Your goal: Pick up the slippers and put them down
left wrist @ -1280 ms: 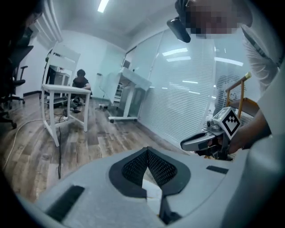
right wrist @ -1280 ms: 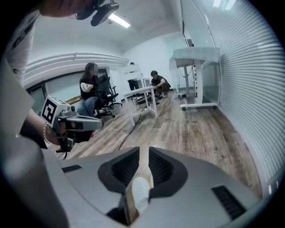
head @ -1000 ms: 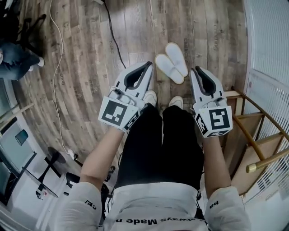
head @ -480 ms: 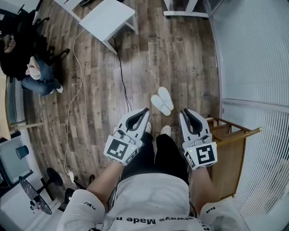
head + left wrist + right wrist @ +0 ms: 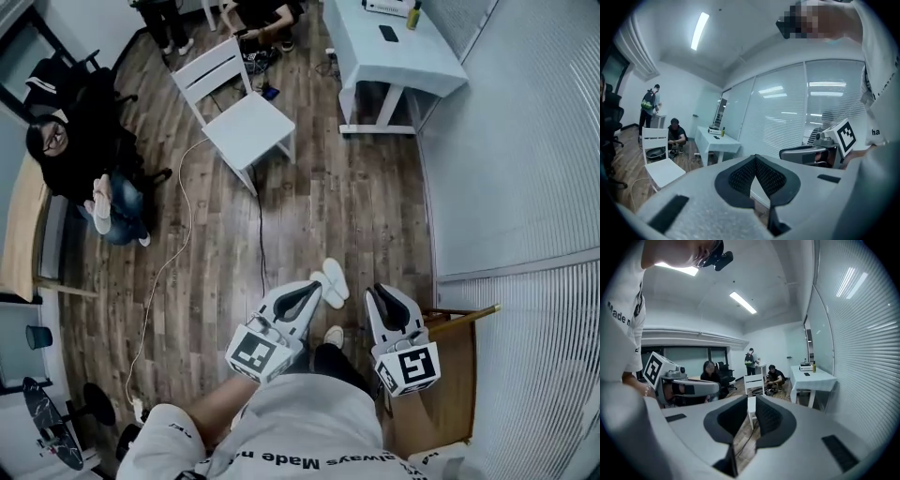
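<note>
A: Entry one, the task's own item: slippers. Location?

B: On the floor, side by side and touching, just ahead of the wearer's feet. Gripped by nothing.

A: Material and shape?

B: White, soft-looking, long ovals with rounded ends. Finer detail too small to list. Probably limp cloth, apt to fold under a pinch. Floor of grey-brown wood-grain planks, matt.

A: Left hand-held gripper?

B: Pale grey moulded shell, dark ribbed pads, marker cube at the rear. Pads met at the tips, nothing between. Held well above the pair.

A: Right hand-held gripper?

B: Same build. Pads almost together with a narrow slit between, only the far room showing through it. Empty. Held equally high.

A: Step in hand?

B: By judgement, no grasp under way. Pair down, both tools empty and aimed across the room. Pick-up pending or put-down finished: not readable here.

A: Next move, if pick-up pending?

B: A long descent to the floor, jaws spread first. Then a light pinch on an upper's edge, likely one slipper per tool.

A: Remaining entries?

B: White chair with slatted back. White tabletop. Wooden rack with a brass-coloured rail, beside the right tool. Thin dark cable across the planks.
</note>
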The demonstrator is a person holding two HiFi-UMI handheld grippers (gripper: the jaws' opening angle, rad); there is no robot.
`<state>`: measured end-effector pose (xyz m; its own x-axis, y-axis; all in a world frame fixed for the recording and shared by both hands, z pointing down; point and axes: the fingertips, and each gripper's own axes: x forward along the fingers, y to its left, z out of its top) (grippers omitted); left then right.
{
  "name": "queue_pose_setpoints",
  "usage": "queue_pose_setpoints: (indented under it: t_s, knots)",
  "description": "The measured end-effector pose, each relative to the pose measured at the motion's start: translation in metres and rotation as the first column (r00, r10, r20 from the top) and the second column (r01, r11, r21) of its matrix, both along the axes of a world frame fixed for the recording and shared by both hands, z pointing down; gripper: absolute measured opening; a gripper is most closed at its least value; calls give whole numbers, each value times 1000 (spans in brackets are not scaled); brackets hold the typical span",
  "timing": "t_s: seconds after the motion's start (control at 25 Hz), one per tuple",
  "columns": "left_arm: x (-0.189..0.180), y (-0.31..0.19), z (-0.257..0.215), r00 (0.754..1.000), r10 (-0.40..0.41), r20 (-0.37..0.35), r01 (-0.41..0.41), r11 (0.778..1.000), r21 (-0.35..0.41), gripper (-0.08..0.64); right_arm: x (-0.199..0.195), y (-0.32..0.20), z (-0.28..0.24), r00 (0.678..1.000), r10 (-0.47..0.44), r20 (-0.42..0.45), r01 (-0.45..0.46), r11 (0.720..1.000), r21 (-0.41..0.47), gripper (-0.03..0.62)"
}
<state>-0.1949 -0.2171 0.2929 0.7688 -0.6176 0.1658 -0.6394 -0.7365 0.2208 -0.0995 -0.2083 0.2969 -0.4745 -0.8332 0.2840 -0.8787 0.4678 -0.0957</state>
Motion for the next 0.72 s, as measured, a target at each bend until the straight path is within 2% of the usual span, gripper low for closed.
queue_pose_setpoints:
  t_s: [0.24,0.72]
  knots:
    - [-6,25,-50,999,-39,-19,40,999,30,11,0,22,-53,1000,4,23,-4,1000,25,55]
    - [-15,43,-135,995,-85,-58,91,989,118,11,4,44,-137,1000,-17,10,16,995,99,53]
